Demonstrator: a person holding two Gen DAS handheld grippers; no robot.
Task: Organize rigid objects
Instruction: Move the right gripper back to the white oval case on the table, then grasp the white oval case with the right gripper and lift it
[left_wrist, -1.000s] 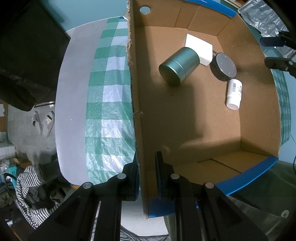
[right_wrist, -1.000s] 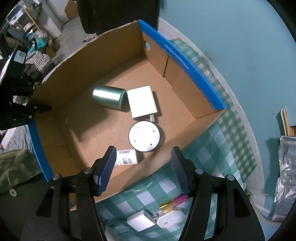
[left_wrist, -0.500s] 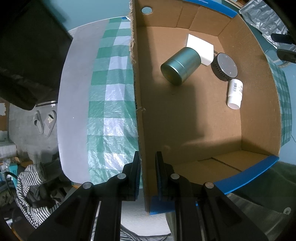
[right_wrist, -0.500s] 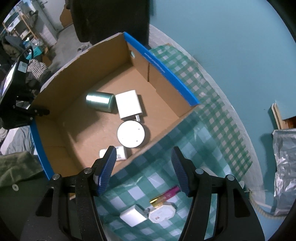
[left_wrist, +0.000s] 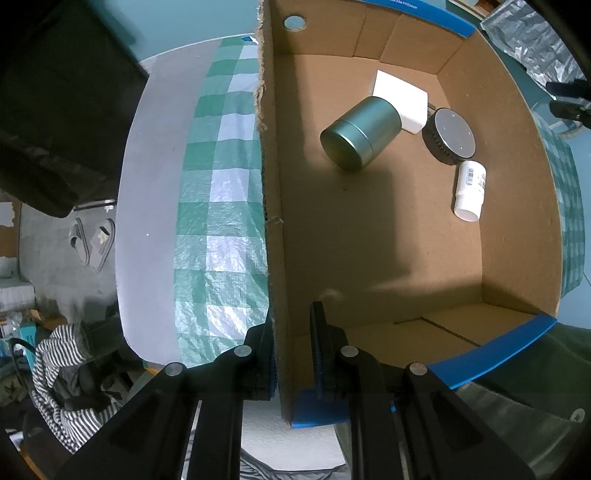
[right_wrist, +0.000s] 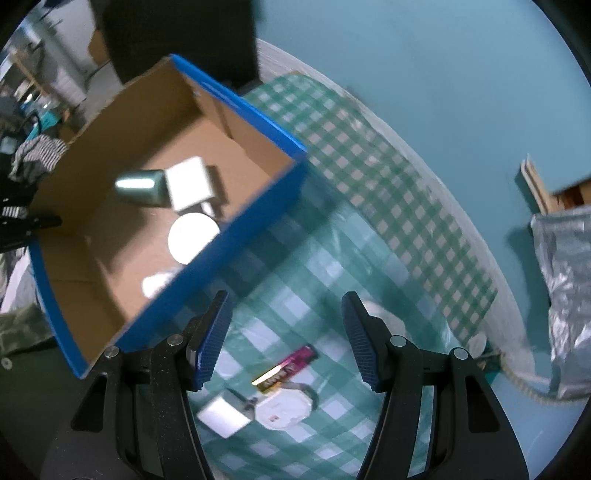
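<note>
Left gripper (left_wrist: 291, 347) is clenched on the near side wall of the cardboard box (left_wrist: 273, 206), one finger outside and one inside. Right gripper (right_wrist: 282, 338) hangs released over the green checked cloth (right_wrist: 373, 206) on the bench, nothing between its fingers.

Only the left wrist view shows the box floor sharply: a green tin (left_wrist: 360, 133) on its side, long axis slanting from the lower left to the upper right, lid end toward the lower left; a white block (left_wrist: 400, 99) touching its far end; a round grey puck (left_wrist: 448, 134) just beside that; and a white bottle (left_wrist: 470, 192) lying near the right wall, cap toward the camera. In the right wrist view these are blurred.

Only the right wrist view shows what lies outside the box: a pink and gold tube (right_wrist: 286, 369) angled up to the right, a white round piece (right_wrist: 282, 410) and a white adapter (right_wrist: 221, 417) beside it.

Compared with a second ago, the right gripper has swung off the box, which now sits up left, and the loose items lie nearer its fingers. The left grip is unchanged.
</note>
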